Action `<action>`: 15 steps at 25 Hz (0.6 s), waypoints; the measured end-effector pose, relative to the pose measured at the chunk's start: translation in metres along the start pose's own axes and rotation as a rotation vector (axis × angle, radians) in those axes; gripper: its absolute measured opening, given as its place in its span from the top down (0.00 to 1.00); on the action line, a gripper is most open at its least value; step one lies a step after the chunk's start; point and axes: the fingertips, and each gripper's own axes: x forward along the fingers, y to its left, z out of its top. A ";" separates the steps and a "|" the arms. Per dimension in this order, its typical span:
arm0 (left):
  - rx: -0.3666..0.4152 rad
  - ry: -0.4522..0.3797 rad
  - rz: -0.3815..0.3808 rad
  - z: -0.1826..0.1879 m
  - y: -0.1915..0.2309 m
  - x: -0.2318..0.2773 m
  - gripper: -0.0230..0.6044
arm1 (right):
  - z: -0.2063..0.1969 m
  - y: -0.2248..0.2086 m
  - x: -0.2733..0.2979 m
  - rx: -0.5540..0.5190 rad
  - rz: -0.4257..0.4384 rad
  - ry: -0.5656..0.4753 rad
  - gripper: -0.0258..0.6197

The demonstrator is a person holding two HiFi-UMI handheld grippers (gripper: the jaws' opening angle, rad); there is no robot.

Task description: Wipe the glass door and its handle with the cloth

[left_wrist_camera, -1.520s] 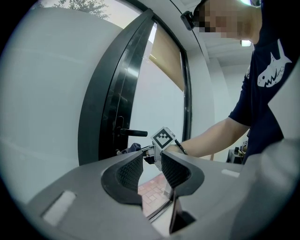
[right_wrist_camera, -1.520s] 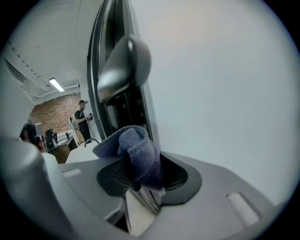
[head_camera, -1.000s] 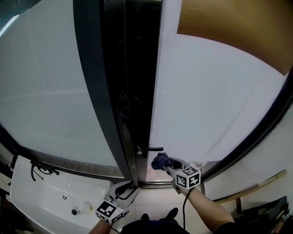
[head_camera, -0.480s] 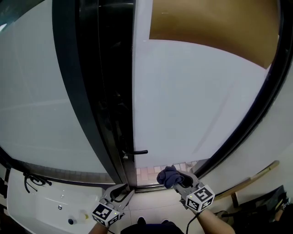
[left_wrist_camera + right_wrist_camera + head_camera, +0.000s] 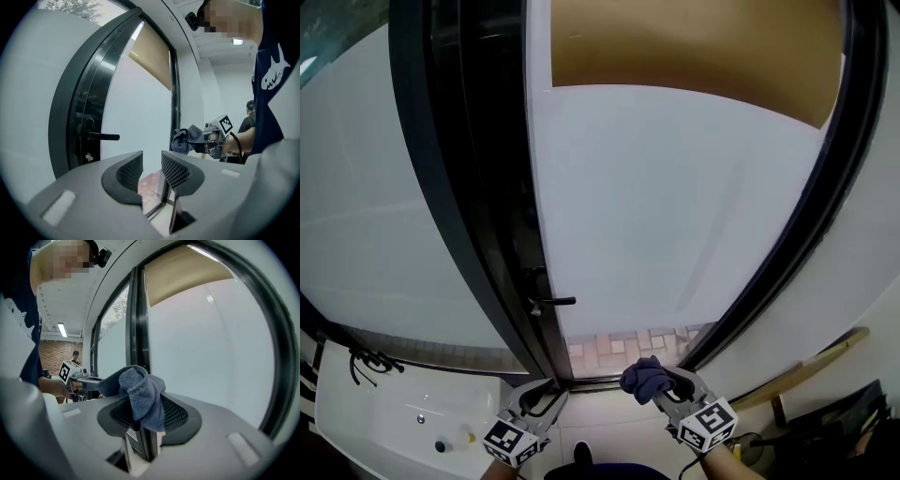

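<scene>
Right gripper (image 5: 664, 384) has its jaws clamped on the cloth (image 5: 642, 378). It's dark blue and bunched, and the right gripper view shows a fat fold sticking up above the pads w/ a flap drooping down one side. In the head view the cloth sits below the handle (image 5: 555, 302) and off to its right, clear of it, no contact. Whether it touches the glass door (image 5: 675, 216), can't tell. Left gripper (image 5: 549, 396) is low too, pretty much straight under the handle, jaws apart w/ a narrow gap and nothing btwn them. Thru that gap the left gripper view shows only tiled floor (image 5: 628, 342) and the door's bottom edge. Handle itself is a black lever, horizontal, poking out rightward from the dark frame (image 5: 441, 187). A small lock knob (image 5: 87, 157) sits just beneath the handle. Glass right of the handle is frosted white, w/ a clear strip lower than the handle where the tiles show. Way above the handle, a tan blind (image 5: 694, 56) covers the top of the pane. Left marker cube (image 5: 510, 441) and right marker cube (image 5: 707, 424) are both below the handle, at the near edge of the head view. From the left gripper view the cloth hangs at approx handle height, across the pane to the handle's right, w/ the right gripper behind it
</scene>
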 end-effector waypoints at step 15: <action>0.007 0.053 0.073 -0.011 -0.112 -0.040 0.77 | -0.036 0.032 -0.101 0.038 0.103 0.017 0.74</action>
